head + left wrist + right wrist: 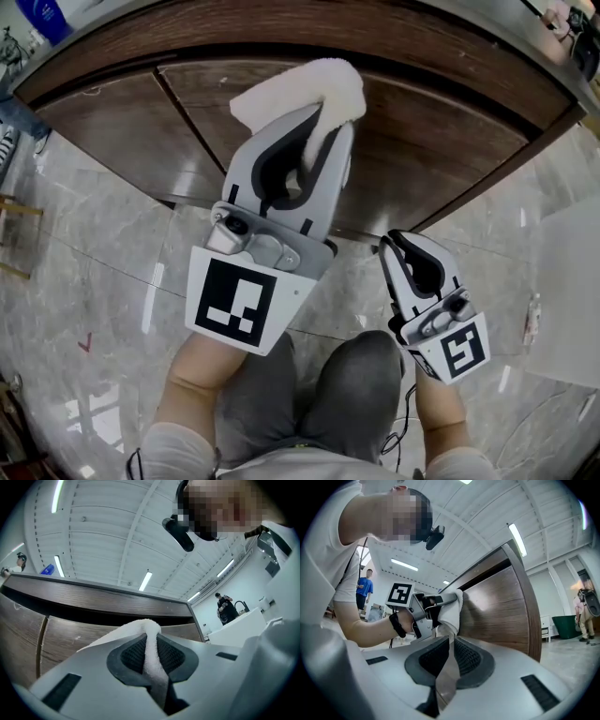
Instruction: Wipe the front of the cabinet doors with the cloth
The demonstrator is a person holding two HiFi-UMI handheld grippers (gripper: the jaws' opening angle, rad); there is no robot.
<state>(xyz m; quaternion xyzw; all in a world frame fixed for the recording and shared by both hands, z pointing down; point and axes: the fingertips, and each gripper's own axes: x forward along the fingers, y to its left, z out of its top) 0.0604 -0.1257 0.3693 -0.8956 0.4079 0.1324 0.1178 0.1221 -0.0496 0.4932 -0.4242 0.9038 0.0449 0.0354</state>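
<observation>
A white fluffy cloth (309, 89) is pinched in my left gripper (323, 122), which is shut on it and holds it against the dark wood cabinet doors (431, 141), near their top under the counter lip. In the left gripper view the cloth (149, 639) runs as a strip between the two pads, with the door (79, 639) just behind. My right gripper (392, 242) hangs lower, to the right, by the doors' bottom edge, its jaws shut and holding nothing. The right gripper view shows the cloth (450, 609) pressed on the door (501, 602) by the left gripper (452, 597).
The countertop edge (281, 19) overhangs the doors, with a blue bottle (42, 17) at its far left. Glossy marble floor (94, 262) lies below, and the person's knees (356, 394) are close to the cabinet. A white panel (562, 291) lies on the floor at right.
</observation>
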